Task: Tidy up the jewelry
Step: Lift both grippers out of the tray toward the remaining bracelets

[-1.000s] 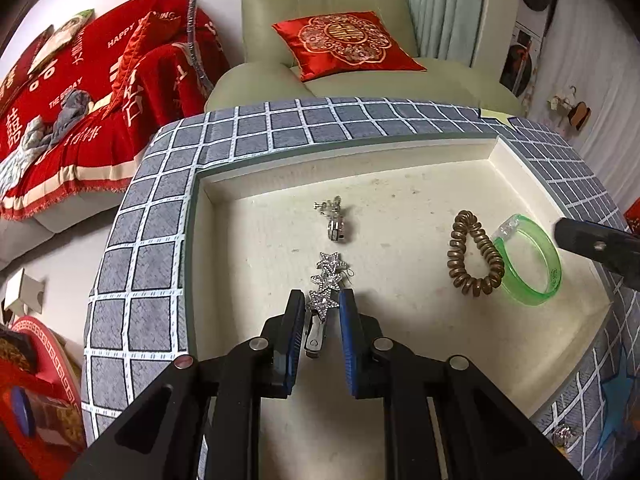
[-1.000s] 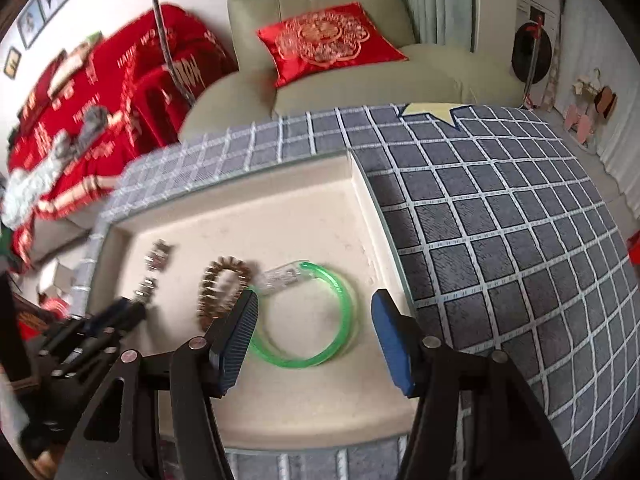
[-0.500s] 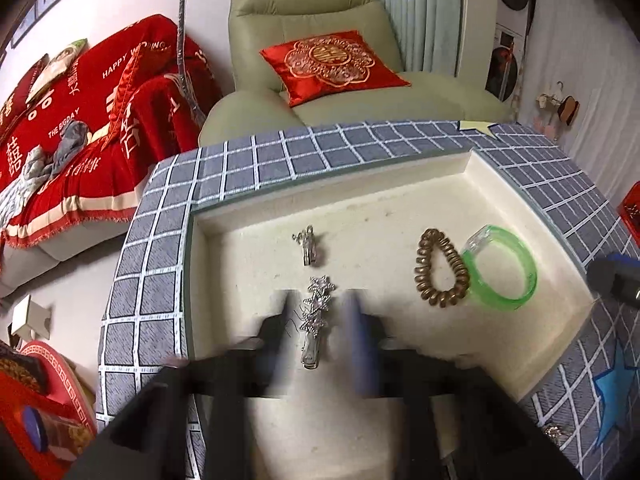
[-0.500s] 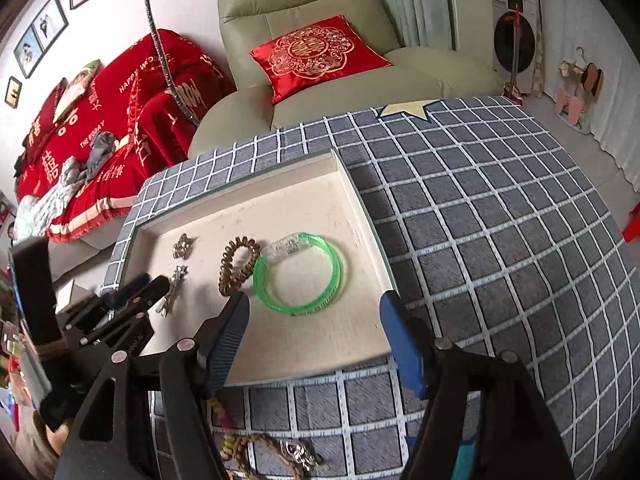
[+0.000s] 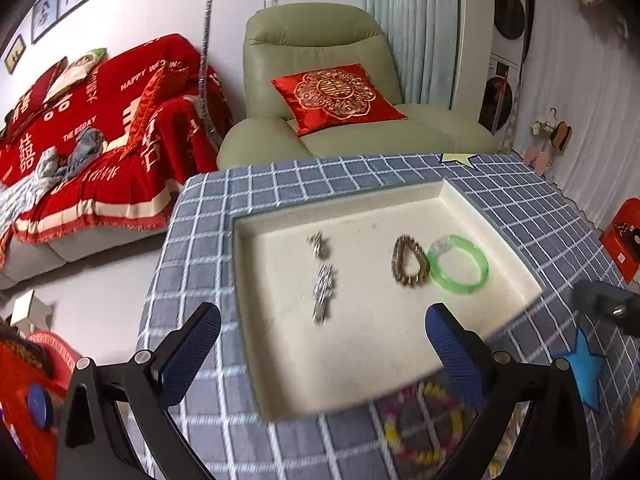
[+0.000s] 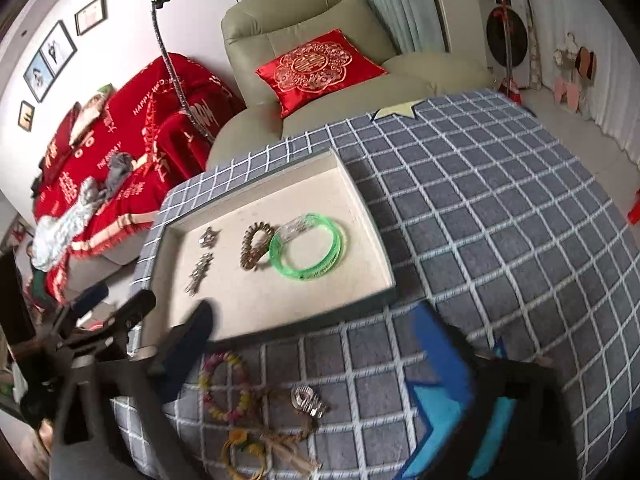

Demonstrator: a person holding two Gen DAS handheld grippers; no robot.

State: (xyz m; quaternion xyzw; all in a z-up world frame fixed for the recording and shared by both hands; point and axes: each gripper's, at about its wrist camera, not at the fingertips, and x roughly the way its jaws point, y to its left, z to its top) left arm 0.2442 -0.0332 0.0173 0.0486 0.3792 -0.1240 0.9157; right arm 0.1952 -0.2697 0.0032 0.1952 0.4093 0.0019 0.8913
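Now both come back off the tray (image 5: pixel 256 320) on the checked worktop (image 6: pixel 480 240), left hand-held gripper (image 5: pixel 320 340) and right hand-held gripper (image 6: pixel 316 344) opening wide and empty, star hair clip (image 5: pixel 323 292) and green bangle (image 5: pixel 458 264) released inside, loose bead bracelet (image 6: pixel 224 384) next.

Colours: cream tray, grey-blue checked cloth
Tray (image 6: pixel 360 208) cream; tablecloth (image 6: pixel 500 216) grey-blue, white grid; bangle (image 6: pixel 308 248) translucent green; coil bracelet (image 6: pixel 254 246) bronze-brown; star hair clip (image 5: pixel 323 290) silver; cushion (image 5: pixel 336 96) red, gold motif.
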